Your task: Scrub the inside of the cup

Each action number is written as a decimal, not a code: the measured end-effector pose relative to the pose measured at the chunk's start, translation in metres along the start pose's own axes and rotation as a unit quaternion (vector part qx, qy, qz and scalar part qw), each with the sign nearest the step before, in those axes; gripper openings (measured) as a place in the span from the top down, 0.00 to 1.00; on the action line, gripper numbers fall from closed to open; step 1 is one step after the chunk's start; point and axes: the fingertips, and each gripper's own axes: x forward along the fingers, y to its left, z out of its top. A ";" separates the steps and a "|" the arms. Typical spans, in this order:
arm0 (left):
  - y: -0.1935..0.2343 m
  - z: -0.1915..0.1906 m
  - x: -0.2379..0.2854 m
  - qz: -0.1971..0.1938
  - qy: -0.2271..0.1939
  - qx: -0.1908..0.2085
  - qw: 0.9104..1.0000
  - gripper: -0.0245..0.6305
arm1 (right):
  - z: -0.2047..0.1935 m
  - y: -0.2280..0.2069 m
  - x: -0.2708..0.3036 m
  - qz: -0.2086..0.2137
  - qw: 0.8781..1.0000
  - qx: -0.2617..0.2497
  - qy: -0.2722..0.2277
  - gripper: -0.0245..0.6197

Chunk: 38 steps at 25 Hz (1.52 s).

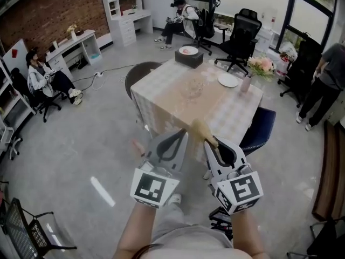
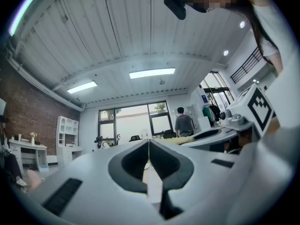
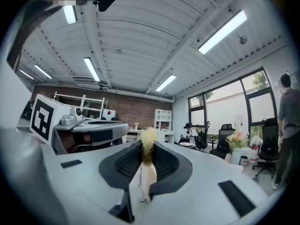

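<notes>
The table [image 1: 161, 85], draped in a pale checked cloth, is standing out on the open floor. Both grippers are hovering side by side, just short of the table's near corner. The left gripper [image 1: 185, 134] is showing its jaws pressed together with nothing between them. The right gripper [image 1: 207, 143] is clamping a brush [image 1: 202, 128], and the yellowish bristle head is pointing toward the table. The clear cup [image 1: 192, 88] is sitting near the table's middle, well apart from both grippers.

Plate [image 1: 228, 80] and box [image 1: 188, 58] on clothed table [image 1: 161, 101], flowers [image 1: 262, 65] at its corner, office chair [image 1: 241, 36] beyond
</notes>
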 end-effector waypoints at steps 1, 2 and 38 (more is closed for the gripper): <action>0.009 -0.002 0.006 -0.001 -0.001 -0.003 1.000 0.94 | 0.000 -0.002 0.011 -0.003 1.000 -0.002 0.002 0.87; 0.019 -0.003 0.011 -0.002 -0.002 -0.006 1.000 0.94 | 0.001 -0.004 0.022 -0.005 1.000 -0.003 0.004 0.87; 0.171 -0.086 0.188 -0.044 0.048 -0.025 0.998 0.94 | -0.032 -0.120 0.214 -0.079 0.995 0.026 0.046 0.86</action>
